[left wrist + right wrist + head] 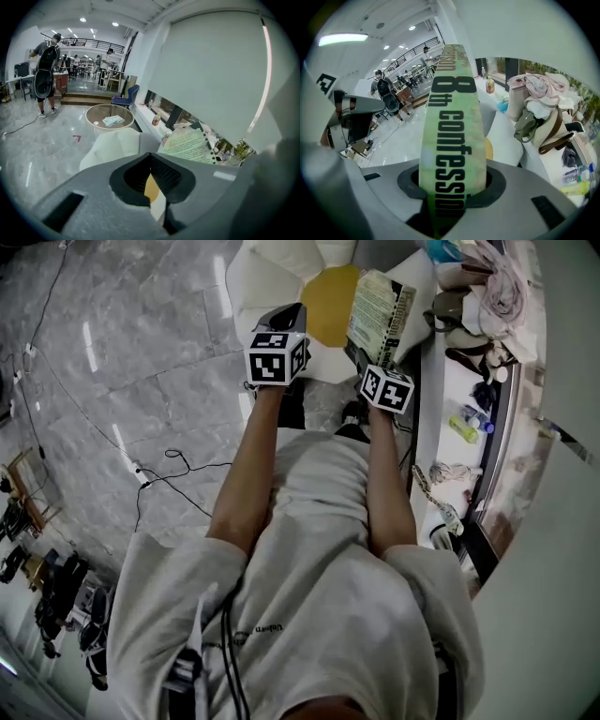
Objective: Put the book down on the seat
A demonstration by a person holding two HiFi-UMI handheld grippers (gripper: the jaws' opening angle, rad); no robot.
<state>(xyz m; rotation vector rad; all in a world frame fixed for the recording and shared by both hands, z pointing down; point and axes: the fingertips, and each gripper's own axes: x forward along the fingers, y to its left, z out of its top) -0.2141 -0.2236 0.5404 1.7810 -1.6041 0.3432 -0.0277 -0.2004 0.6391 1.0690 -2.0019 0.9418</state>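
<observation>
My right gripper (pixel 450 190) is shut on a green paperback book (pixel 449 117) and grips it by the spine, which points straight up from the jaws. In the head view the book (pixel 380 313) stands upright above the right gripper (pixel 364 354), over the right side of the seat. The seat is a white armchair (pixel 267 273) with a round yellow cushion (pixel 328 298). My left gripper (pixel 284 317) hovers just left of the book, over the seat's front edge. Its jaws (pixel 152 190) are shut on nothing; a slit between them shows the cushion. The book (pixel 190 145) appears to its right.
A white window ledge (pixel 469 381) on the right carries clothes and bags (pixel 539 112) and a small bottle (pixel 464 427). A black cable (pixel 178 470) lies on the marble floor. Beyond the armchair (pixel 117 145) stand a round glass table (pixel 110 117) and a blue chair (pixel 126 96). People stand far off (pixel 46 70).
</observation>
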